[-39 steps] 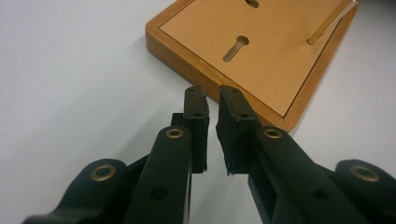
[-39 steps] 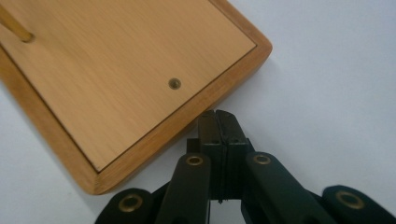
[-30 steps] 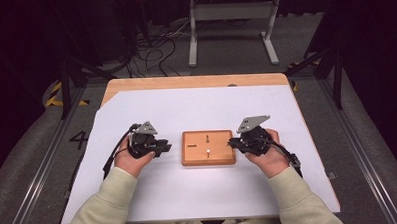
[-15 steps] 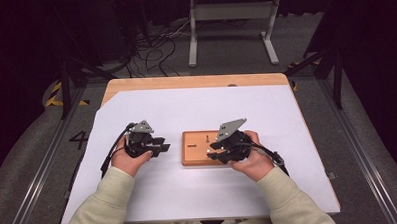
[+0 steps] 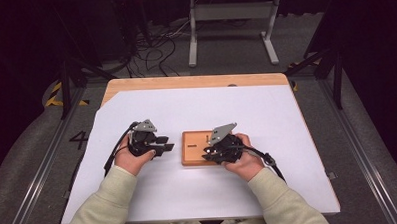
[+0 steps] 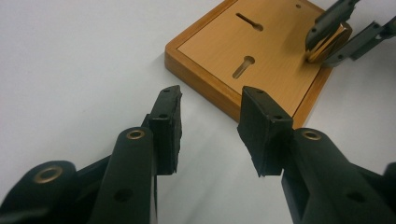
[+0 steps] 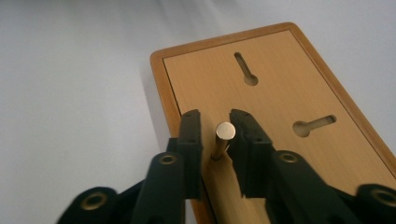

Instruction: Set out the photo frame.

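On the white table sheet (image 5: 196, 112), centre: flat rectangular wooden board with keyhole slots (image 5: 195, 148). We have moved our right gripper (image 7: 215, 128) from its right edge onto it, jaws narrowly bracketing an upright brass pin (image 7: 223, 138), not yet pinching. Left gripper (image 6: 208, 126): spread, empty, just beside the board.

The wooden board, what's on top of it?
On the wooden board there are two keyhole-shaped slots and a small metal pin standing upright between the jaws of the right claw. Where the pin's foot meets the board is hidden by the jaws.
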Demonstrator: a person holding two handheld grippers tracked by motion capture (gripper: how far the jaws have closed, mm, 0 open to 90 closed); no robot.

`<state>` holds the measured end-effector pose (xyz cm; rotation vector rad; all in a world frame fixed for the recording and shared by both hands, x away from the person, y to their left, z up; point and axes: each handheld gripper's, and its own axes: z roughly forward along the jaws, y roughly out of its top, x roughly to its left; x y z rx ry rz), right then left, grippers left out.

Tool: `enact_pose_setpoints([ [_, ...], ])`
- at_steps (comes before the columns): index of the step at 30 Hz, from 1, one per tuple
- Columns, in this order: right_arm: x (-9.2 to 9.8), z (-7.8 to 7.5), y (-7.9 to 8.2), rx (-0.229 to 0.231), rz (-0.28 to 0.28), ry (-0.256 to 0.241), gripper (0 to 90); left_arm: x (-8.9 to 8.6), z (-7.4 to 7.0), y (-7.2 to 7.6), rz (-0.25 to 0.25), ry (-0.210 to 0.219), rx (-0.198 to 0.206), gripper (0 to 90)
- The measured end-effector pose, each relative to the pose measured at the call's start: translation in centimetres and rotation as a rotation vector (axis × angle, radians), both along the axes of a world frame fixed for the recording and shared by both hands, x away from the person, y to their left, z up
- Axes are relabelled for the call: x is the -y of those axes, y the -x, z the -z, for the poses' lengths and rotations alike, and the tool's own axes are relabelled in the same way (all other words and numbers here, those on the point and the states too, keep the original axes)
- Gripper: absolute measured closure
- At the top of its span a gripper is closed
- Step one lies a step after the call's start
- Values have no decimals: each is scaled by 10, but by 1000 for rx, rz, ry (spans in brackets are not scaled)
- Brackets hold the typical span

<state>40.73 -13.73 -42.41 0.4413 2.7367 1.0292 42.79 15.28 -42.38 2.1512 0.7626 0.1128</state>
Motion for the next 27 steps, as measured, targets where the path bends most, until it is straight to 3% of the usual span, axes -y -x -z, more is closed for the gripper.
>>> enact_pose_setpoints([
  [2, 1, 0, 1, 23, 0, 7, 831, 3, -1, -2, -2, 9, -5, 594],
  [6, -1, 0, 6, 81, -17, 38, 830, 10, 0, -4, 19, -5, -21, 599],
  [10, -2, 1, 8, 105, -26, 47, 823, 12, 1, -5, 20, -10, -25, 598],
  [14, -5, 3, 20, 232, -59, 108, 799, 13, 1, -6, 19, -8, -24, 590],
  [17, -5, 5, 29, 298, -78, 126, 809, 14, 2, -6, 24, -6, -23, 555],
  [20, -8, 5, 39, 367, -97, 176, 824, 16, 2, -6, 29, 3, -16, 530],
  [24, -10, 7, 51, 437, -125, 224, 841, 17, 2, -7, 27, 40, -18, 461],
  [27, -11, 7, 56, 457, -145, 257, 842, 18, 2, -9, 32, 61, -12, 421],
])
